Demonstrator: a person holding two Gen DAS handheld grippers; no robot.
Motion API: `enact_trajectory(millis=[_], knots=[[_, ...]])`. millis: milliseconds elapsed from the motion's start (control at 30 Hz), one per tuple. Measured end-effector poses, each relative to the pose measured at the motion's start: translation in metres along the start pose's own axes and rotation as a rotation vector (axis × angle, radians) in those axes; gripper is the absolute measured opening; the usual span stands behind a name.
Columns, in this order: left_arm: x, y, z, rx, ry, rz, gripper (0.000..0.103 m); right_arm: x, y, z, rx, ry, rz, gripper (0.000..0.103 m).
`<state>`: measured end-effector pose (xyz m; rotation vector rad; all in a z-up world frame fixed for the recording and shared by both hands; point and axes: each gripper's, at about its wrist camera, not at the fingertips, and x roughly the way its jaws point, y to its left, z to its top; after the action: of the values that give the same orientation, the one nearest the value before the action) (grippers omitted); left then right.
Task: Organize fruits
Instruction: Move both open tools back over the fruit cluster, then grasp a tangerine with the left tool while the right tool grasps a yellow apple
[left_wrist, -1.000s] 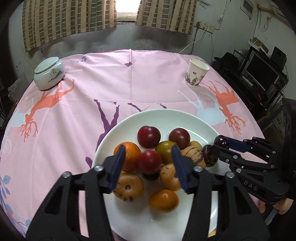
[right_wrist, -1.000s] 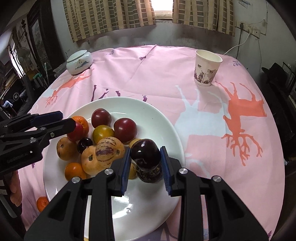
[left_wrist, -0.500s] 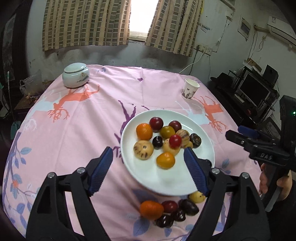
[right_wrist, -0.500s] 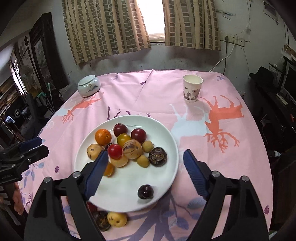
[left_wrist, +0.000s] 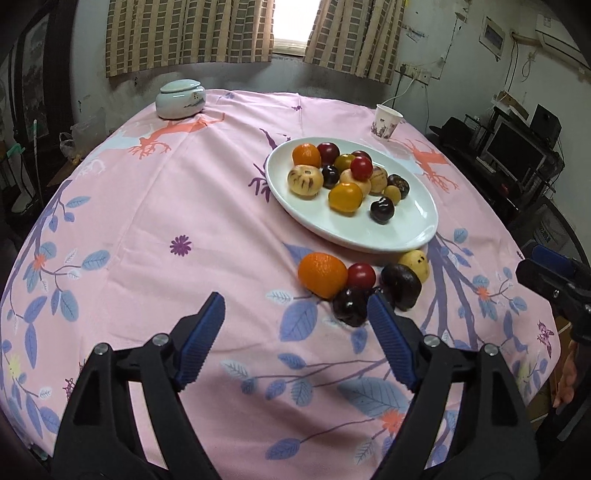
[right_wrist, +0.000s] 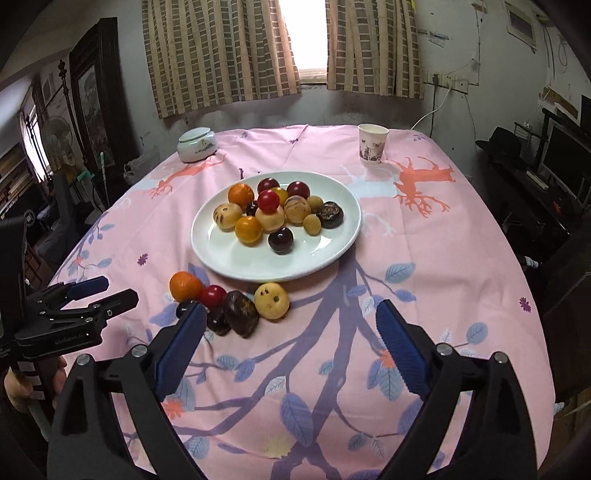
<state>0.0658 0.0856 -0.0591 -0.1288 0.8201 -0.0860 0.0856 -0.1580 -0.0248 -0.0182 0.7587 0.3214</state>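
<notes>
- Left gripper (left_wrist: 295, 332): jaws spread wide, empty.
- Right gripper (right_wrist: 291, 332): jaws spread wide, empty.
- Round white ceramic plate (right_wrist: 221, 254): holds piled fruit (mixed colours).
- Loose fruit cluster (right_wrist: 229, 301): on pink cloth-covered surface (right_wrist: 443, 258), at plate's 7 o'clock.

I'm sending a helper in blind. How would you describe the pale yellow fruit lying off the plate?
Find the white plate on the pink tablecloth. Just off its near rim lies a small cluster of loose fruit. The pale yellow fruit is at the cluster's right end, the only light one, with dark specks.
</notes>
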Motion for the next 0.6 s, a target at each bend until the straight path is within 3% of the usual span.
enact_trajectory(millis=[333,400,433,467,600], knots=[[-0.003,-0.013,-0.007,0.041,-0.003,-0.001,0.085,0.017,0.010,-0.012,-0.057,0.006,-0.023,0.093],[-0.002,-0.010,-0.007,0.036,0.002,-0.002,0.085,0.032,0.008,-0.011,-0.067,0.010,-0.009,0.083],[-0.001,-0.009,-0.007,0.034,0.004,-0.003,0.085,0.044,0.007,-0.010,-0.074,0.041,0.012,0.062],[-0.001,-0.007,-0.007,0.031,0.004,-0.005,0.085,0.056,0.006,-0.008,-0.077,0.076,0.029,0.051],[-0.001,-0.002,-0.008,0.026,0.003,-0.009,0.085,0.092,0.004,-0.004,-0.065,0.156,0.065,0.049]])
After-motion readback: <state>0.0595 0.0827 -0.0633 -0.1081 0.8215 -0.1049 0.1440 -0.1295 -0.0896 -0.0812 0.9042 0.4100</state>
